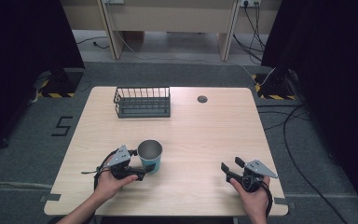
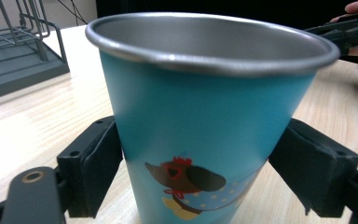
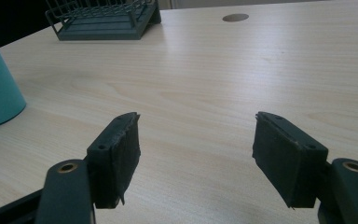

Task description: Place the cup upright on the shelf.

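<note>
One cup on the table, near the front edge left of centre, upright, mouth up. Left gripper has its jaws on either side of the cup's lower wall; in the left gripper view the pads sit against or just off the blue wall, can't tell if they press yet. Right gripper rests at front right, well apart from the cup, jaws spread wide with nothing between them.

Handling guess: thin metal cup, steel inside with rolled rim, blue coat outside. Looks empty, so light. Stiff, not fragile, but smooth and tapered, narrower at the base, so it could slip upward out of a loose pinch. Best hold is mid wall or higher, below the rim, squeezing across the diameter.

Markings: cartoon animal print low on the wall, red and yellow bits. No readable text or brand. Wire rack at the back left, a floor mark like "5" beside the table.
</note>
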Demonstrator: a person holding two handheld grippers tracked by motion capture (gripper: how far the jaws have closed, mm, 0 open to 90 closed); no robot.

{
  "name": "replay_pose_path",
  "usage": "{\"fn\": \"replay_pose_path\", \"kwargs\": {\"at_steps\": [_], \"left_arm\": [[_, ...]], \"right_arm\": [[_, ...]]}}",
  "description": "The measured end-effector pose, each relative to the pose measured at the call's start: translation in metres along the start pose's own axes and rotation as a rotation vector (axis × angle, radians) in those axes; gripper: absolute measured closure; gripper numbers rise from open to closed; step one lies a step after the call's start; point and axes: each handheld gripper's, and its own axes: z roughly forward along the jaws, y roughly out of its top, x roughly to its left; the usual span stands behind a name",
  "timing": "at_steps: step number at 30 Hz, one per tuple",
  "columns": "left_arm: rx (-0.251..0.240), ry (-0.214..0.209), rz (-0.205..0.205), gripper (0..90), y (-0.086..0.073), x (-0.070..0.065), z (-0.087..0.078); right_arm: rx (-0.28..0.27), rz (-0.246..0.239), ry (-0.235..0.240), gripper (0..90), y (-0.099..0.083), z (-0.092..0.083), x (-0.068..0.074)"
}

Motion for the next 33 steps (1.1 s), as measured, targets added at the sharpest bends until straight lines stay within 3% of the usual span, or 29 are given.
{"fn": "replay_pose_path", "kwargs": {"at_steps": [24, 26, 27, 28, 29, 33], "left_arm": [[-0.023, 0.011, -0.007, 17.8, 0.0008, 0.0008, -0.0017], [-0.049, 0.005, -0.004, 21.4, 0.0017, 0.0017, -0.0039], [-0.049, 0.005, -0.004, 29.6, 0.0017, 0.0017, -0.0039], [-0.056, 0.018, 0.010, 31.8, 0.0033, 0.0025, -0.0051], [-0.056, 0.018, 0.010, 26.6, 0.0033, 0.0025, -0.0051], [-0.040, 0.018, 0.003, 25.8, 0.0004, 0.0028, -0.0044]], "right_arm": [[0.006, 0.001, -0.001, 32.3, -0.0004, 0.0007, -0.0001], [0.006, 0.001, -0.001, 32.3, -0.0004, 0.0007, 0.0000], [0.006, 0.001, -0.002, 32.3, -0.0005, 0.0009, 0.0000], [0.007, 0.001, -0.001, 32.3, -0.0005, 0.0010, 0.0001], [0.007, -0.004, -0.001, 32.4, -0.0006, 0.0012, -0.0002], [0.008, -0.001, -0.001, 32.4, -0.0005, 0.0011, 0.0003]]}}
